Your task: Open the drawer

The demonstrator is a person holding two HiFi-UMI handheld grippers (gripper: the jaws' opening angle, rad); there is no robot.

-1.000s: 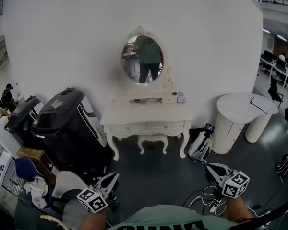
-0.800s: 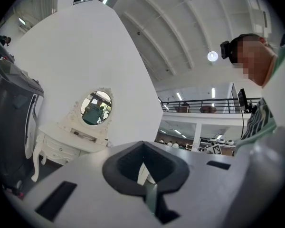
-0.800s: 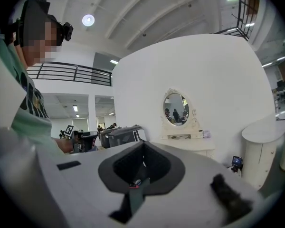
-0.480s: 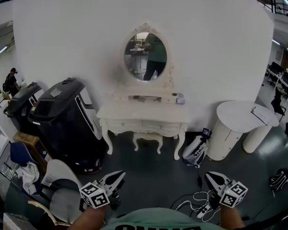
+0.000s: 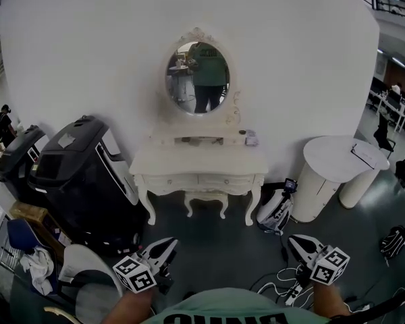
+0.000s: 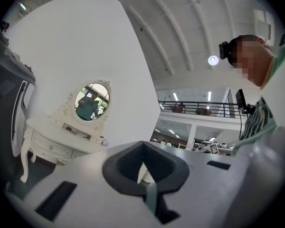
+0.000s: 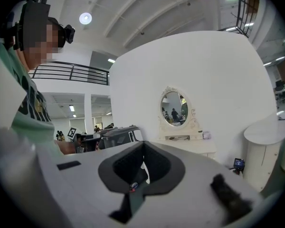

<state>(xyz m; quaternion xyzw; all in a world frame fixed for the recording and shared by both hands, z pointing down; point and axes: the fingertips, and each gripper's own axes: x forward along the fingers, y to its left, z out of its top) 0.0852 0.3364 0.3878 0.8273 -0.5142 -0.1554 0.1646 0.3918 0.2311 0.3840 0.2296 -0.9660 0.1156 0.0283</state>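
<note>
Two claws, the left claw (image 5: 163, 247) and right claw (image 5: 298, 243), are shut and empty, well short of the drawer (image 5: 170, 180) under the dressing table's (image 5: 199, 159) front edge. Floor cables (image 5: 283, 280) nearby could trip the person; farther on, the stool (image 5: 204, 198) beneath may crowd the approach.

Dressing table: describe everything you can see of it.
The dressing table is cream-white and ornate, and looks like painted wood. It stands upright on curved legs, back against the white wall. Its front drawers appear shut. A low shelf at the back carries an oval mirror in a carved frame; a small item sits at the right end. A matching stool is tucked underneath. The left tool and right tool are well short of it.
</note>
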